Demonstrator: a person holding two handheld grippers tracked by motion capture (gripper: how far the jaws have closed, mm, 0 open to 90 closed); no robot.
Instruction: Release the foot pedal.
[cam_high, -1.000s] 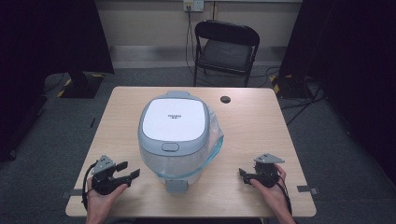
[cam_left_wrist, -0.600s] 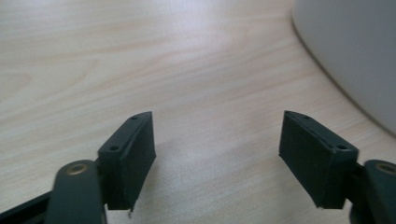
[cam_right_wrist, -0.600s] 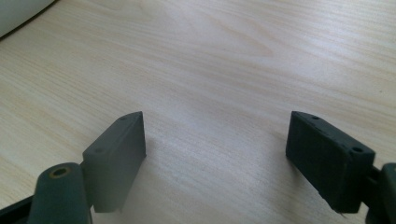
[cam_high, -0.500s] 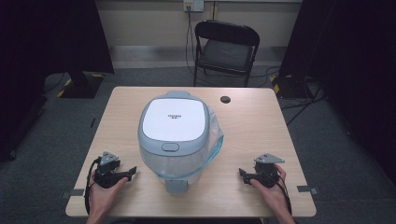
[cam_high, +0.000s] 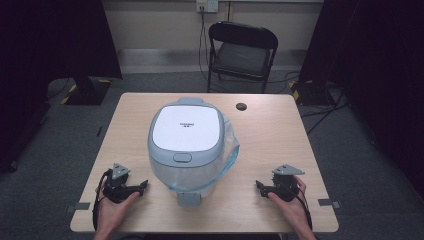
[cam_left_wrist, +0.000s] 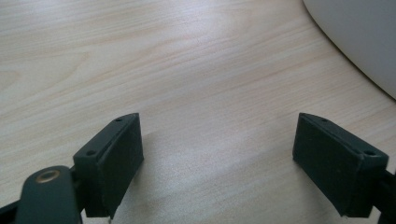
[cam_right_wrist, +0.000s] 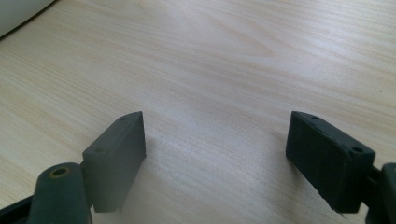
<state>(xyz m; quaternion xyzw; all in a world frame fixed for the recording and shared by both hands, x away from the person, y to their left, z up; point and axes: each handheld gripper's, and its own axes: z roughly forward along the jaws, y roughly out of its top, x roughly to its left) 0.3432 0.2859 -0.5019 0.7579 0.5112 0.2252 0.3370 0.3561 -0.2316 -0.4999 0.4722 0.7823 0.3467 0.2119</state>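
A grey appliance with a shut white lid (cam_high: 186, 131) stands in the middle of the wooden table (cam_high: 270, 135). A clear plastic bag with a blue edge (cam_high: 229, 152) lies around its right side. My left gripper (cam_high: 142, 186) rests near the front left edge, pointing right at the appliance. It is open, jaws wide apart over bare wood (cam_left_wrist: 219, 126), and the appliance's white wall (cam_left_wrist: 359, 37) curves in at the upper right. My right gripper (cam_high: 259, 186) rests near the front right edge, pointing left. It is also open over bare wood (cam_right_wrist: 217, 123).
A small black round object (cam_high: 241, 106) lies on the table behind the appliance, to the right. A black folding chair (cam_high: 242, 50) stands beyond the far edge. Cables run across the grey floor, and dark curtains hang at both sides.
My left gripper has shifted slightly back toward the front edge. The right gripper and the appliance have stayed put.
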